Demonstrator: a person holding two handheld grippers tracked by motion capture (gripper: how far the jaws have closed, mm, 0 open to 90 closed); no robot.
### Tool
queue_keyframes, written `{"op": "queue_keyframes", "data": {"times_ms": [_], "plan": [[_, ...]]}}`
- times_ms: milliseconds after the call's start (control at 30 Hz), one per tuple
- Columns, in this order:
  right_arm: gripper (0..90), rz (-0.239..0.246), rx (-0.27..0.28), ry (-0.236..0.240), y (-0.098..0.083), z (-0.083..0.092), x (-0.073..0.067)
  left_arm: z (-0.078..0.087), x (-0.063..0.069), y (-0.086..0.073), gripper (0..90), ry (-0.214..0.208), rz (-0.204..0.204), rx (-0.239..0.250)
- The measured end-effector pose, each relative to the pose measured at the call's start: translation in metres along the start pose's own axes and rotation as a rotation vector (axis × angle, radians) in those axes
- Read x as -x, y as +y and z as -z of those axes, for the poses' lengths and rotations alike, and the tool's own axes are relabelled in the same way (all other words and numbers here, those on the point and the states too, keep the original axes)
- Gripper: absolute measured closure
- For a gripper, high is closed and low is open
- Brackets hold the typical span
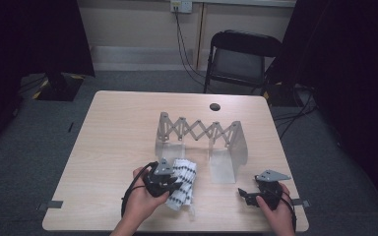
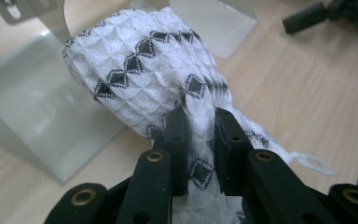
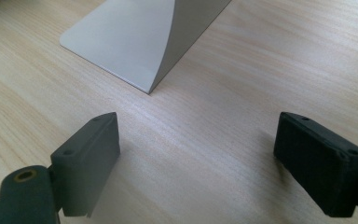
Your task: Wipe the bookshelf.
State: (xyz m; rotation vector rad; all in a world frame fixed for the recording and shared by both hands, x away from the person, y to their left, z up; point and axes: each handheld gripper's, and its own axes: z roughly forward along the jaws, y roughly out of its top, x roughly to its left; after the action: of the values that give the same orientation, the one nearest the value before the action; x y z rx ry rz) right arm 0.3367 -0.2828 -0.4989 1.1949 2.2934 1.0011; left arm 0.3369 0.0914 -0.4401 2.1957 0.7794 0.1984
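Towel in the left jaws, rack waiting just behind it.

The white waffle-weave cloth with black diamond marks (image 1: 183, 184) is bunched up at the near edge of the pale wooden table (image 1: 113, 147), and the left gripper (image 2: 200, 140) has a fold pinched tight between its narrow-set jaws. I'd call this the carry: next it needs lifting clear and draping over the grey scissor-lattice rack with two bent metal end plates (image 1: 199, 130) just behind it. The right gripper (image 3: 196, 140) hovers near the table's right corner, jaws spread wide with nothing in them. The left gripper view gives the actual pinch and a loose thread loop; from the high view you get the whole rack and the black folding chair (image 1: 241, 56) beyond.
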Motion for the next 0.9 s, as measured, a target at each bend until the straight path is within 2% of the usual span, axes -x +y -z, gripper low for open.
{"op": "queue_keyframes", "data": {"times_ms": [33,67,167,233,267,333,400,467,600,633,700,767,800,900], "plan": [[13.5,0.000,0.000,0.000,0.000,0.000,0.000,-0.004,0.001,0.004,77.4,0.005,0.009,0.009],[13.5,0.000,0.000,0.000,0.000,0.000,0.000,-0.011,0.000,0.012,77.4,-0.002,-0.002,0.006],[13.5,0.000,0.000,0.000,0.000,0.000,0.000,-0.019,-0.001,0.019,77.3,-0.021,0.013,0.016],[13.5,0.000,0.000,0.000,0.000,0.000,0.000,-0.025,-0.002,0.026,77.2,0.002,-0.009,0.003],[13.5,0.000,0.000,0.000,0.000,0.000,0.000,-0.028,-0.007,0.030,77.3,0.031,0.013,0.007],[13.5,0.000,0.000,0.000,0.000,0.000,0.000,-0.028,-0.010,0.032,77.3,0.045,0.019,0.009],[13.5,0.000,0.000,0.000,0.000,0.000,0.000,-0.031,-0.015,0.036,77.2,0.063,0.044,0.018],[13.5,0.000,0.000,0.000,0.000,0.000,0.000,-0.032,-0.015,0.037,77.2,0.075,0.040,0.008],[13.5,0.000,0.000,0.000,0.000,0.000,0.000,-0.041,-0.016,0.038,77.1,0.091,0.067,0.000],[13.5,0.000,0.000,0.000,0.000,0.000,0.000,-0.044,-0.015,0.038,77.1,0.087,0.087,0.003],[13.5,0.000,0.000,0.000,0.000,0.000,0.000,-0.050,-0.016,0.037,77.0,0.109,0.089,-0.010],[13.5,0.000,0.000,0.000,0.000,0.000,0.000,-0.054,-0.017,0.037,77.0,0.115,0.100,0.006],[13.5,0.001,0.000,0.001,0.000,0.000,0.000,-0.056,-0.019,0.037,77.0,0.136,0.099,0.004],[13.5,0.002,0.002,0.001,0.000,0.000,0.000,-0.056,-0.021,0.038,77.1,0.134,0.118,0.022]]}}
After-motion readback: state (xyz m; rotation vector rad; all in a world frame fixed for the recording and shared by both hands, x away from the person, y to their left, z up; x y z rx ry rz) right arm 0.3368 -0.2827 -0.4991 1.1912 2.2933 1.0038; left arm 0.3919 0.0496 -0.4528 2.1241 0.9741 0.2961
